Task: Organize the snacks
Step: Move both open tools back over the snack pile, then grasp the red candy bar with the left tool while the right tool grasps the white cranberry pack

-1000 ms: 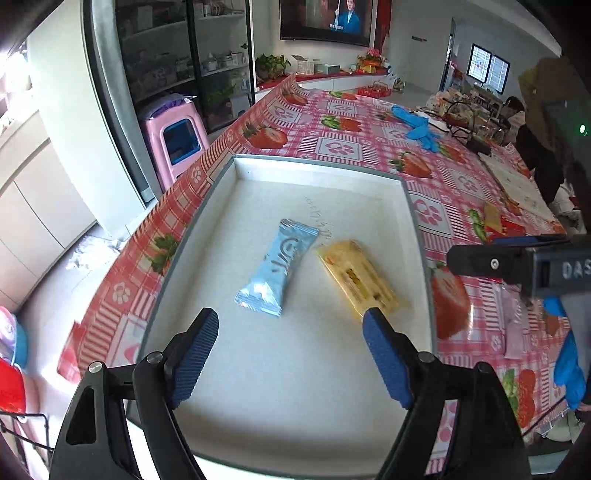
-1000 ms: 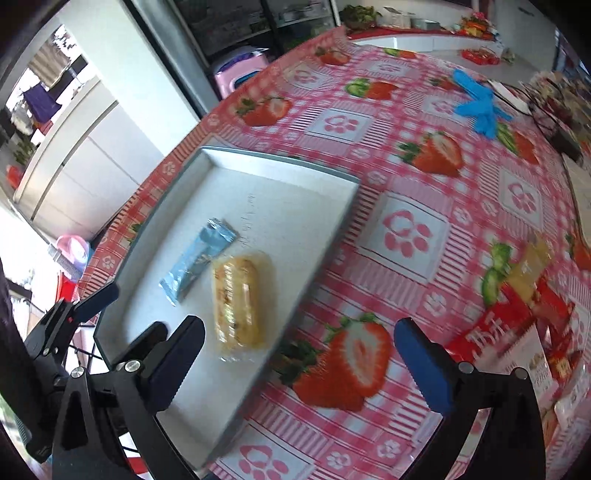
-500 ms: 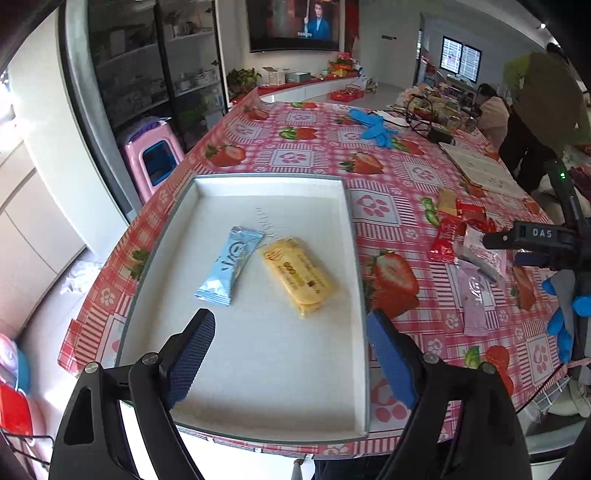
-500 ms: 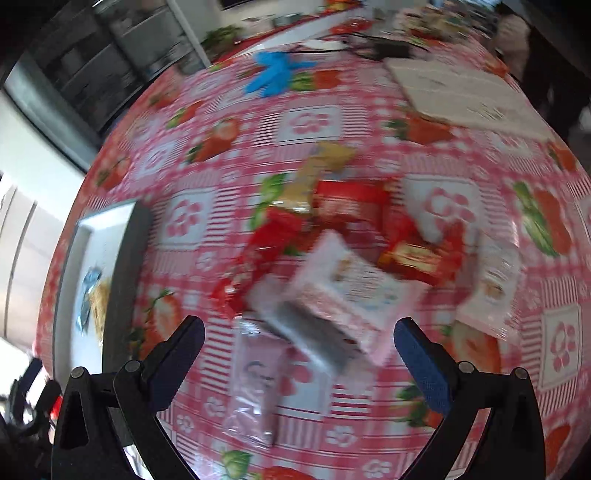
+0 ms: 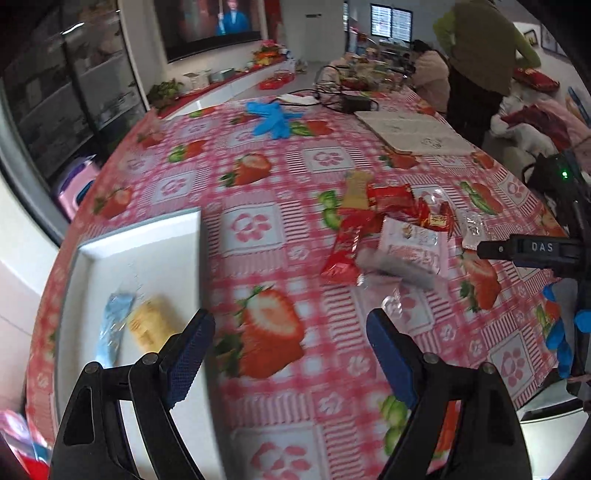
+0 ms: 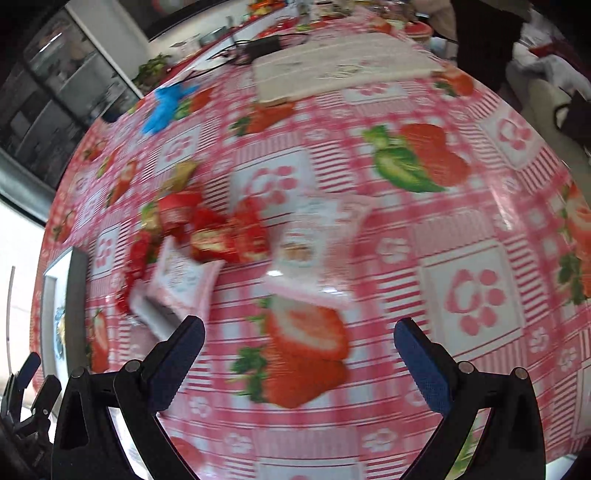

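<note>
Both tongs, left (image 5: 286, 341) and right (image 6: 299, 345), hang released and empty above the bench (image 5: 258, 177), seemingly aimed at the loose snacks (image 5: 391, 229) lying well apart from the tray (image 5: 147, 243) holding two packets.

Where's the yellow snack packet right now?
In the left wrist view, the yellow snack packet lies in the white tray at lower left, beside the light-blue packet.

Looks like a home living/dining room, doubling as a data-collection setup. Wall TV (image 5: 214, 26) upper left of frame, glass-door cabinet (image 5: 66, 107) at left edge, potted plant (image 5: 164, 90) on a low ledge. Surface wears a strawberry-print tablecloth (image 5: 258, 229); cables and adapter (image 5: 351, 103) at far end, people (image 5: 480, 55) standing upper right.
</note>
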`<action>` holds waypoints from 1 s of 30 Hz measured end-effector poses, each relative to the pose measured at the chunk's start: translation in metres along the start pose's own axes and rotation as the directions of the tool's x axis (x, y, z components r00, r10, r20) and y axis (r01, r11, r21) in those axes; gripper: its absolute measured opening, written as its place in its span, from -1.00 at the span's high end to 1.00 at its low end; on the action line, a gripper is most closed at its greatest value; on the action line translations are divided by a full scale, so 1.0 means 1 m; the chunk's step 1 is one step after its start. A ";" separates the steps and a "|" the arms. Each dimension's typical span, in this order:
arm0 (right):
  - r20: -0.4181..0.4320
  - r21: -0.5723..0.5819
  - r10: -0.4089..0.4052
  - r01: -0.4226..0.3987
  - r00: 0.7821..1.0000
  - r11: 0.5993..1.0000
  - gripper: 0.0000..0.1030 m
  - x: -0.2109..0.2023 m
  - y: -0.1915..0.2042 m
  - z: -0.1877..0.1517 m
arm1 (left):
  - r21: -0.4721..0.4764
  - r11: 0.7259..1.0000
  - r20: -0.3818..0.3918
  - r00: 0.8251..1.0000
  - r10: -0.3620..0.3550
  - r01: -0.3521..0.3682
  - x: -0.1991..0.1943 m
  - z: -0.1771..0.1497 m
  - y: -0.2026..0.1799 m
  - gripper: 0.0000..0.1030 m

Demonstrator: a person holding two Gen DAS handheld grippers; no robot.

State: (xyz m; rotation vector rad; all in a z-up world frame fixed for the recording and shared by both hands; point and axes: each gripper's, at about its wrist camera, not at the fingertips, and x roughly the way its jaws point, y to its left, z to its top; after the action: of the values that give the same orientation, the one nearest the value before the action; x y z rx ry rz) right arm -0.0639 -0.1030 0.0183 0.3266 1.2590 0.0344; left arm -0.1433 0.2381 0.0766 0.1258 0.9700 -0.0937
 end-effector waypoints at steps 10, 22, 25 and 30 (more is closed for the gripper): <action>0.002 0.042 -0.048 0.048 0.999 0.998 -1.00 0.009 -0.026 0.018 | 0.017 0.999 -0.107 0.993 -0.046 0.048 0.082 0.048 -0.020 -0.69; 0.004 -0.125 -0.207 0.206 0.978 0.971 -1.00 0.041 0.014 0.048 | -0.042 0.998 -0.170 0.984 -0.048 0.042 0.126 0.060 -0.020 -0.64; 0.019 -0.139 -0.194 0.195 0.981 0.971 -1.00 0.041 0.015 0.047 | -0.032 0.999 -0.145 0.989 -0.040 0.035 0.118 0.059 -0.020 0.12; 0.050 -0.197 -0.180 0.187 0.982 0.963 -0.74 0.032 0.018 0.034 | -0.103 0.995 -0.142 0.990 -0.023 0.008 0.104 0.039 -0.008 0.52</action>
State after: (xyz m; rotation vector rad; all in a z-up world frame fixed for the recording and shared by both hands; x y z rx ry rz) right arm -0.0194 -0.0874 0.0024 0.0349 1.2380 -0.0025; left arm -0.0543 0.2223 0.0119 0.0311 1.1165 -0.0498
